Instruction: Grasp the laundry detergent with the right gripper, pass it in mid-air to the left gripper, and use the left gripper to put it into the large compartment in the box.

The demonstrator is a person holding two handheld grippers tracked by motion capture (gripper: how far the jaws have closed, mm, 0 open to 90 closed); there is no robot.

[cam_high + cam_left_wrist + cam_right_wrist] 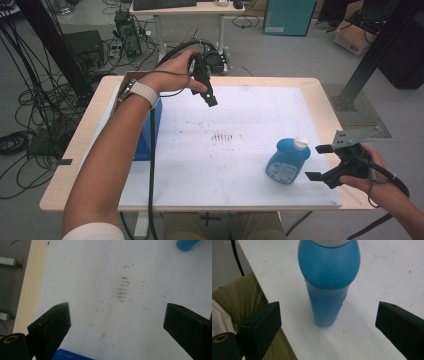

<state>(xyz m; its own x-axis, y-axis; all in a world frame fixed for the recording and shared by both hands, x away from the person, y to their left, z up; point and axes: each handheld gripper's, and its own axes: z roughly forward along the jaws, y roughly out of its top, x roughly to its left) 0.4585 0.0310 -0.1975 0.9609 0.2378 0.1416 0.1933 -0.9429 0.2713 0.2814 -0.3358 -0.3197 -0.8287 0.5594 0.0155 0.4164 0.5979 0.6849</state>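
Our right gripper (pixel 316 161), held at about four o'clock on the table, has its jaws spread wide and empty, aimed toward nine o'clock at the blue bottle (pixel 287 162). In the right gripper view (pixel 328 322) the bottle (pixel 328 280) stands upright between and beyond the two black jaws, touching neither, its white cap at twelve o'clock of that view. From above, the bottle stands on the white sheet (pixel 240 150) just beside the gripper, near the sheet's five o'clock corner, its white cap (pixel 300 143) leaning toward one o'clock. Our left gripper (pixel 210 97) hangs in the air at about eleven o'clock over the table, pointing down at the sheet, well apart from the bottle; the left gripper view (pixel 116 320) shows its jaws wide apart with nothing between them, above a patch of brown smudges (pixel 122 288) on the sheet, and an edge of the bottle (pixel 187 243) at one o'clock of that view. A blue box (pixel 150 132) sits at the sheet's nine o'clock edge beneath our left forearm (pixel 115 155). The wooden table (pixel 95 107) frames the sheet on all sides.
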